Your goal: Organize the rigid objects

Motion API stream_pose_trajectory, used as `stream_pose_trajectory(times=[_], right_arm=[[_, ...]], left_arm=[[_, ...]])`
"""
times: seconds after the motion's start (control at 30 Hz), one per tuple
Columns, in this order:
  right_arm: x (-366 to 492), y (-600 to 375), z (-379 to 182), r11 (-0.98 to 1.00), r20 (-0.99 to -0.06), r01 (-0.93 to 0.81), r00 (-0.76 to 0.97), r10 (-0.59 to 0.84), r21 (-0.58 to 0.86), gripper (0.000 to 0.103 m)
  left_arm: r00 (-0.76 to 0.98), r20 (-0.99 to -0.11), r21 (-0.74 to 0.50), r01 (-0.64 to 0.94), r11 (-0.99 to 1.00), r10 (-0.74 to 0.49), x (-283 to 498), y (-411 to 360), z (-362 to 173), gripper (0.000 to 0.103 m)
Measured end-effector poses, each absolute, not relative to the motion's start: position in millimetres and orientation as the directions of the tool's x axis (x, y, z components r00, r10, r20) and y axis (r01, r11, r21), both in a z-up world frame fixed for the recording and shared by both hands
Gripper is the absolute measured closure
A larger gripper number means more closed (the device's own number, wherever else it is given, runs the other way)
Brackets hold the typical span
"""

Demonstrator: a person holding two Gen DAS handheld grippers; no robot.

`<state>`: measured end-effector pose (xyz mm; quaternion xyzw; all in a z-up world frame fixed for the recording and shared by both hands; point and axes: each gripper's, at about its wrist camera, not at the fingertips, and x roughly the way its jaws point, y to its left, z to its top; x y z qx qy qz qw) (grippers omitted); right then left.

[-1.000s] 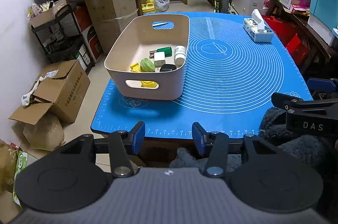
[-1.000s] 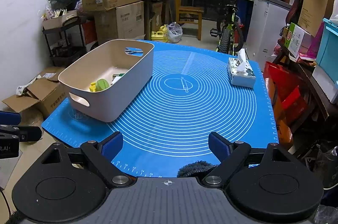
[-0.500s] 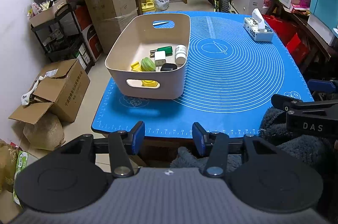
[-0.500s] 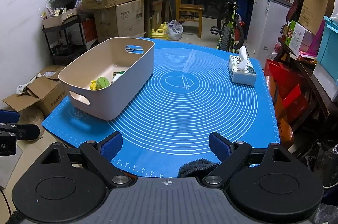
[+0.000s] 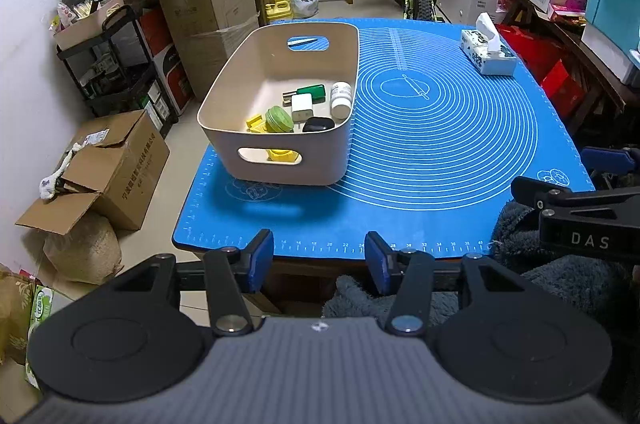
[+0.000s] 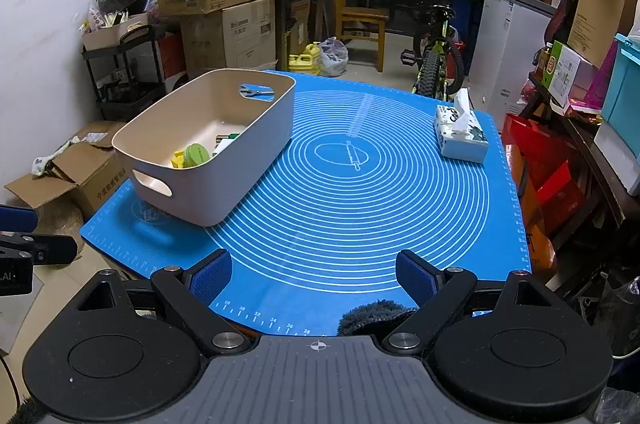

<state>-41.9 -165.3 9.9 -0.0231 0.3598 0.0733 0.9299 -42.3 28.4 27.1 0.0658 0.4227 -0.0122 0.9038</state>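
A beige bin stands on the left part of the blue mat. Inside lie a white pill bottle, a green-handled tool, a white charger, a green round case, a black case and yellow pieces. My left gripper is open and empty, held back off the mat's near edge. My right gripper is open wider and empty above the near edge.
A tissue box sits at the mat's far right. Cardboard boxes and a shelf cart crowd the left. A bicycle and chair stand behind. Red bags and a table are at the right.
Both grippers stay open and empty. The right view has drawn slightly back from the table; the left view has hardly shifted.
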Motion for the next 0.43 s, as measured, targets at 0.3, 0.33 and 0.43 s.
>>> stream_pose_trajectory(times=[0.3, 0.33, 0.43], right_arm=[[-39.5, -171.6, 9.8, 0.987, -0.674, -0.159, 0.728, 0.124, 0.011, 0.013], [-39.4, -171.9, 9.7, 0.987, -0.675, -0.159, 0.727, 0.125, 0.011, 0.013], [-39.3, -174.6, 9.1, 0.987, -0.676, -0.158, 0.726, 0.125, 0.012, 0.013]], left_arm=[[0.647, -0.762, 0.106, 0.075, 0.992, 0.032, -39.1, 27.7, 31.1, 0.05], [0.646, -0.762, 0.105, 0.076, 0.992, 0.031, -38.4, 28.2, 31.1, 0.05], [0.647, -0.762, 0.104, 0.072, 0.992, 0.033, -38.4, 28.4, 31.5, 0.049]])
